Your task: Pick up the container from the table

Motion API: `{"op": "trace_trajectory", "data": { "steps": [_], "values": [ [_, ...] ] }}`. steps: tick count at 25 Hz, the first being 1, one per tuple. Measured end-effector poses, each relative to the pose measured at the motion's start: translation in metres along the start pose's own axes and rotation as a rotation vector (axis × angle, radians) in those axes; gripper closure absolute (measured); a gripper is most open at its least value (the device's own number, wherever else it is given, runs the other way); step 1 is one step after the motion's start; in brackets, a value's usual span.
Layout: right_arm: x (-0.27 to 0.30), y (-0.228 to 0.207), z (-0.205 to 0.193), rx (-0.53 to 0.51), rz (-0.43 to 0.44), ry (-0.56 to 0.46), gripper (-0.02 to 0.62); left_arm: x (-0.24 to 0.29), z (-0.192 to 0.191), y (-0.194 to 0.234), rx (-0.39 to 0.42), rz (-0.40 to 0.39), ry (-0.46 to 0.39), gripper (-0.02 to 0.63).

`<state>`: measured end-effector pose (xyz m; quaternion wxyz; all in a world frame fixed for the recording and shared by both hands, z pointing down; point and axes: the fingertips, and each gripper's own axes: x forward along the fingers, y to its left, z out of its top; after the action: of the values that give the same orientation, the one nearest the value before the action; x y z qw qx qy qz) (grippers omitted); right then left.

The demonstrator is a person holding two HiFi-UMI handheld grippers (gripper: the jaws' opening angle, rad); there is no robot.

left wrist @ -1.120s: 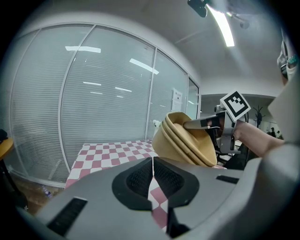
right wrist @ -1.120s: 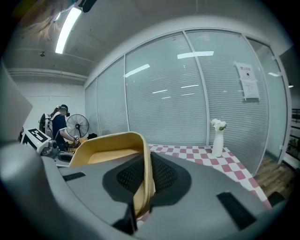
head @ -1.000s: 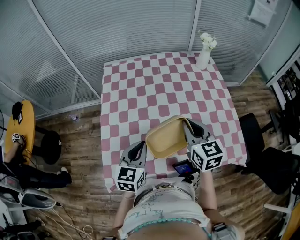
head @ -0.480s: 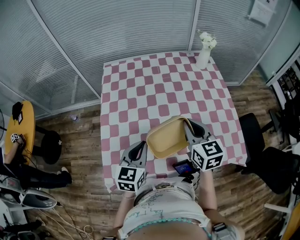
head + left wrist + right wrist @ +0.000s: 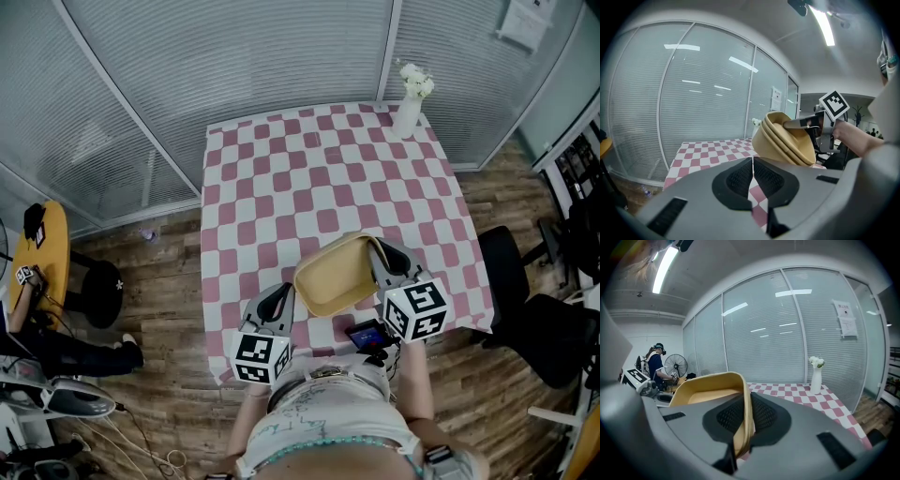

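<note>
Shifted container (image 5: 336, 274) slightly right, above worktop (image 5: 281, 187), rim clamped in right tongs (image 5: 380, 253); kept left tongs (image 5: 278, 296) closed on nothing.

A person stands at the near edge of a table (image 5: 309, 169) draped in pink-and-white checks, holding a shallow yellow container (image 5: 333, 275) tilted above the cloth, with its right rim in the right gripper (image 5: 380, 253). The left gripper (image 5: 278, 295) sits just beside the container's lower left corner. A white vase (image 5: 408, 112) of pale flowers stands at the table's far right corner. A black chair (image 5: 525, 309) stands on the wooden floor (image 5: 159, 300) to the right, and a round yellow table (image 5: 42, 253) is at the far left
</note>
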<state>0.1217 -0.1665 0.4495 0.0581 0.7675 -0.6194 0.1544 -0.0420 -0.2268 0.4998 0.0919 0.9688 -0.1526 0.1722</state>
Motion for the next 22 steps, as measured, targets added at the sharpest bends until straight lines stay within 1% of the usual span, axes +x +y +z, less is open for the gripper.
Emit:
{"op": "trace_trajectory", "data": {
  "steps": [11, 22],
  "values": [
    [-0.0006, -0.0027, 0.0039, -0.005, -0.008, -0.008, 0.580, 0.0023, 0.0005, -0.0001, 0.003, -0.010, 0.005, 0.588],
    [-0.0005, -0.0047, 0.0007, -0.008, -0.009, 0.006, 0.580, 0.0035, 0.0004, -0.0014, 0.002, -0.020, 0.008, 0.588]
  ]
}}
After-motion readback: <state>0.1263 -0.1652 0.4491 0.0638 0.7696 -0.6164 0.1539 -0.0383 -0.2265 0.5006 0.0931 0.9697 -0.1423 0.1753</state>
